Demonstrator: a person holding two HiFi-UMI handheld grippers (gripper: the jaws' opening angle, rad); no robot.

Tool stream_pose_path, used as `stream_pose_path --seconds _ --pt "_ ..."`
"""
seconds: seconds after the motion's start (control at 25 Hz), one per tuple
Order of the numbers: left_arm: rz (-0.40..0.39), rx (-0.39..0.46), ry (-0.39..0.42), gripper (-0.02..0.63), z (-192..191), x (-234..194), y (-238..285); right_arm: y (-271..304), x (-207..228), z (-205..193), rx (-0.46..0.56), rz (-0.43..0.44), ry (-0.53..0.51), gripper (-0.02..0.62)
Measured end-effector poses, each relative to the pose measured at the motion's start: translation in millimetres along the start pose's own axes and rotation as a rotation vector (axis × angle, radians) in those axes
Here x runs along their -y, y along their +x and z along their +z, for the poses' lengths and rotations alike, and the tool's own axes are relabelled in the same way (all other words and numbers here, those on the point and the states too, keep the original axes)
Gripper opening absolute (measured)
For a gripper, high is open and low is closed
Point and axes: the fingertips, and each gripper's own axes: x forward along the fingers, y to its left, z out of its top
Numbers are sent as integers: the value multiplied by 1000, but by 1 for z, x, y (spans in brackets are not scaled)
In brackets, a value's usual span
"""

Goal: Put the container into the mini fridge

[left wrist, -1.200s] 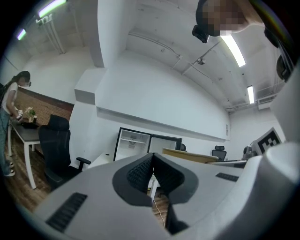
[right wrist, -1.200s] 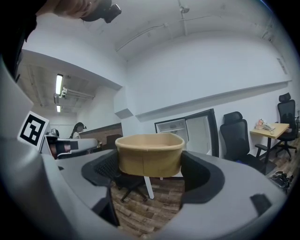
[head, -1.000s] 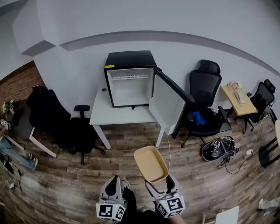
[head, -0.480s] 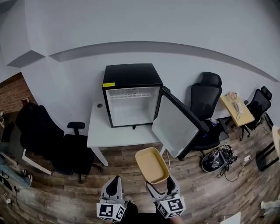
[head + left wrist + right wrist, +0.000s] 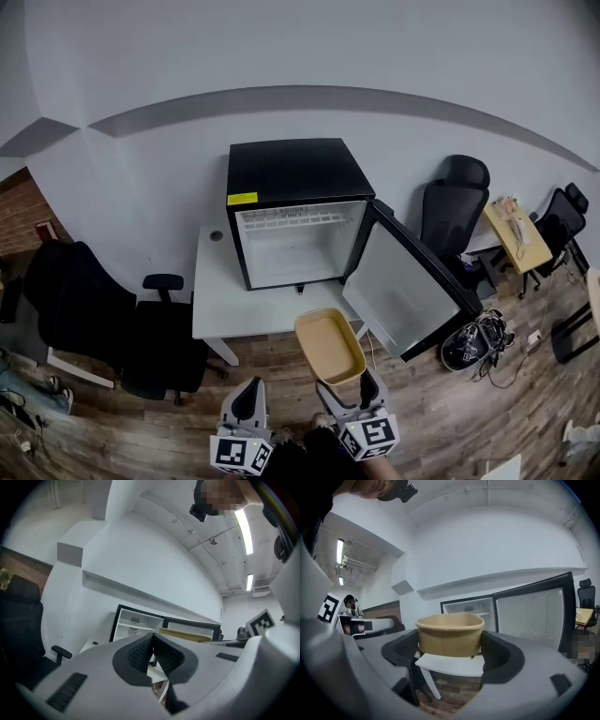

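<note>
Carrying step, as I judge it. The right gripper (image 5: 347,382) clamps the tan container (image 5: 329,345) by 2 opposite walls and holds it upright and level, in the air before the table (image 5: 234,314). The fridge (image 5: 295,187) lies at 12 o'clock, its door (image 5: 412,291) swung open toward 2 o'clock. The next move calls for a level push forward into the cavity, clear of the door. The left gripper (image 5: 246,405), jaws together on nothing, hangs at 7 o'clock.

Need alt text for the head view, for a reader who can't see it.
The right gripper holds a tan container in front of a black mini fridge with its door open, standing on a white table. The left gripper is shut, holding nothing.
</note>
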Motion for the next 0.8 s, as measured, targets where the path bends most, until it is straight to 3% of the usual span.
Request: stream_pose_path --seconds 0.44,0.8 --pt "43 7 5 8 2 -47 103 116 51 15 -3 24 -17 420" --pt "82 29 -4 8 22 -57 205 218 104 43 -2 75 -47 420"
